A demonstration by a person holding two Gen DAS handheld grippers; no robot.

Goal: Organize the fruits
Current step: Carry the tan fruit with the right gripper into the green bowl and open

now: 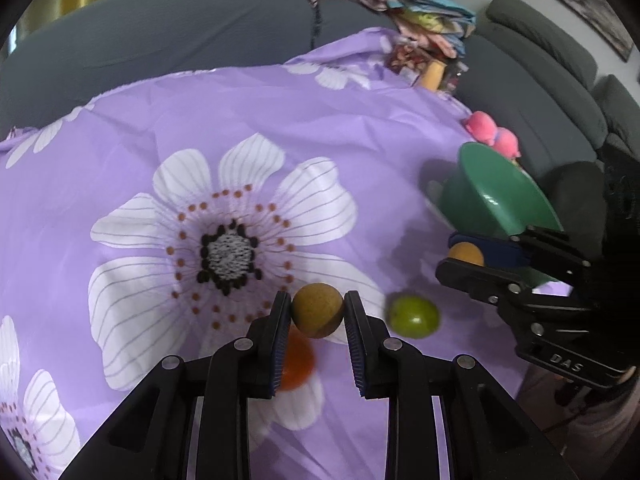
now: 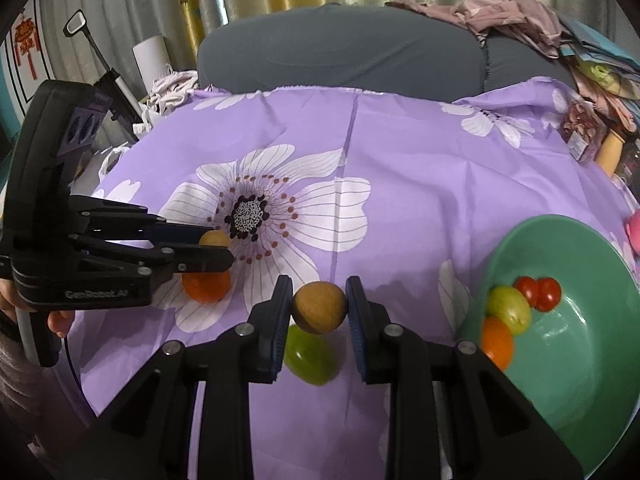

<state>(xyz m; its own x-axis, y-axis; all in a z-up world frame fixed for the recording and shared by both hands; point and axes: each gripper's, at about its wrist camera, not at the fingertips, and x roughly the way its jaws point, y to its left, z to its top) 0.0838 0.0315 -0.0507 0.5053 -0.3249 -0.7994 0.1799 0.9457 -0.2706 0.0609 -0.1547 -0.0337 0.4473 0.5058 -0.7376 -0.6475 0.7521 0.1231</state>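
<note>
We hold two brown fruits: left tongs [image 1: 317, 312] pinch one [image 1: 317, 310], right tongs [image 2: 319, 307] another [image 2: 319, 307], beside the green bowl [image 2: 592, 360].

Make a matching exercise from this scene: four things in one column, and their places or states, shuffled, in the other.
Things:
1. green bowl
2. green fruit
3. left hand-held gripper
4. orange fruit

Places or states:
A. lies on the cloth under the right hand-held gripper
B. shut on a brown fruit
C. lies on the cloth under the left hand-held gripper
D. holds two red tomatoes

Pairs: 1-D, 2-A, 3-B, 4-C
</note>
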